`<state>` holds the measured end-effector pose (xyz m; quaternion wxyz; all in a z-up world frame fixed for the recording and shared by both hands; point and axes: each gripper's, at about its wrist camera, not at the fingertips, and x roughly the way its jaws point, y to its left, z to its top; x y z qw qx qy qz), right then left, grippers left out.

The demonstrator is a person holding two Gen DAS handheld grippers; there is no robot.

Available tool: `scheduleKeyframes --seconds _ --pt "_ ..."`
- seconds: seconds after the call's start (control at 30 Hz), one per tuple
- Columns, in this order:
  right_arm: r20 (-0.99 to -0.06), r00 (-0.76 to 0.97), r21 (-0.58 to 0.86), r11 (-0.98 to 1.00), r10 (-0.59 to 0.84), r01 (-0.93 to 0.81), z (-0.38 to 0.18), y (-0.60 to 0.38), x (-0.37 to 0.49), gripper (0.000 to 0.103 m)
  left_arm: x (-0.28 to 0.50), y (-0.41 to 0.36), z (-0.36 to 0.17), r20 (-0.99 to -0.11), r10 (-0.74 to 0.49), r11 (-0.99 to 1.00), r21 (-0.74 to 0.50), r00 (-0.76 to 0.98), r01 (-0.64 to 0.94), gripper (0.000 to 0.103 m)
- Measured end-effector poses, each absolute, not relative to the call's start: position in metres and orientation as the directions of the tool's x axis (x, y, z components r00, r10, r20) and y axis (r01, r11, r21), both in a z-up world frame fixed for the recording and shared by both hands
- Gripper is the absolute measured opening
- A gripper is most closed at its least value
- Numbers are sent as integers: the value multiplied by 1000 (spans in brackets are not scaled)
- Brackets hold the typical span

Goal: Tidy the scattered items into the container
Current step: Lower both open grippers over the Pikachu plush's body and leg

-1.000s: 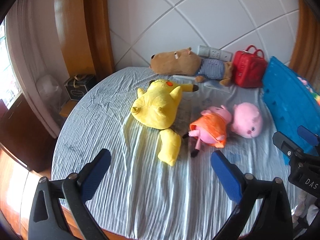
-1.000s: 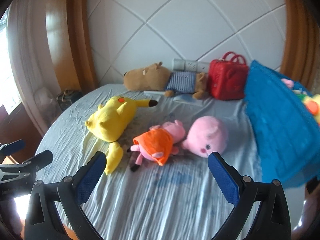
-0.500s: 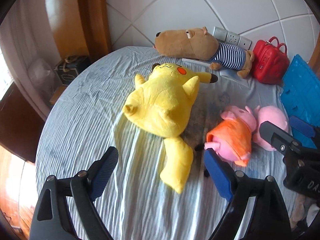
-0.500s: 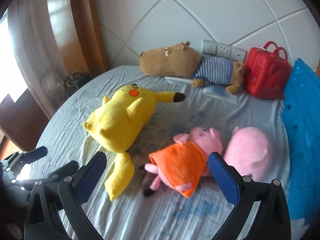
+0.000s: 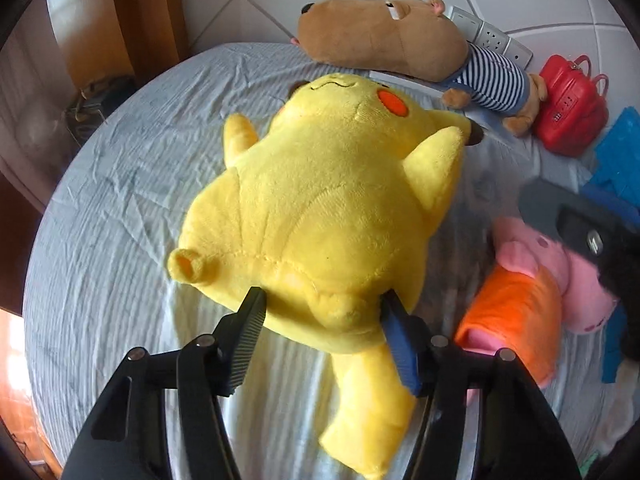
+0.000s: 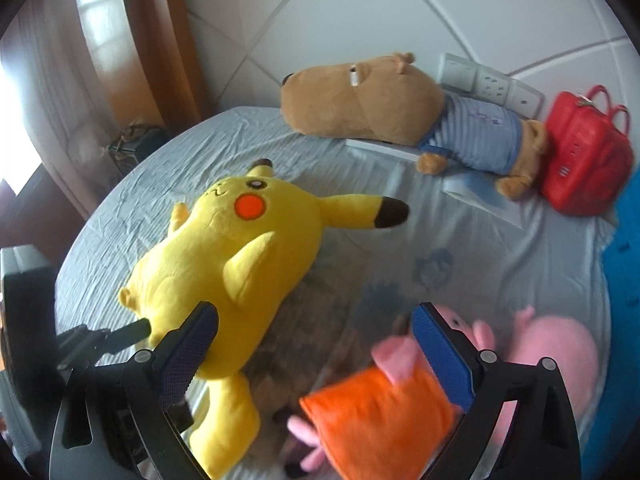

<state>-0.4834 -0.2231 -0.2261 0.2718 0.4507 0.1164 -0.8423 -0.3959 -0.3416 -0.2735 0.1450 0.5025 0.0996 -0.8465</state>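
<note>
The lower body of the yellow plush mouse toy (image 5: 320,216), lying on the pale blue wrinkled bedsheet (image 5: 120,240), is seen pressed between the half-closed fingers of the left gripper (image 5: 324,320). The right gripper (image 6: 316,340) is held wide open with nothing between its fingers, above the pink plush pig in an orange dress (image 6: 384,412). Only in the right wrist view are the mouse toy's black-tipped ear (image 6: 390,210) and the round pink plush head (image 6: 556,356) shown clearly.
</note>
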Motion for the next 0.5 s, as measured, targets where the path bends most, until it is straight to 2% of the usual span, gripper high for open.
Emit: scheduleKeyframes --seconds 0.07,0.27,0.5 --pt "-819 -444 50 -815 -365 578 -228 -230 -492 99 -402 -347 -281 -883 -159 -938 -4 -442 346 59" --pt "-804 -455 52 -808 -382 586 -235 -245 -521 103 -391 -392 -268 -841 -310 -899 108 -444 425 60" --pt "-788 -408 132 -773 -461 620 -238 -276 -541 103 -391 -401 -264 -837 -277 -905 61 -473 421 60"
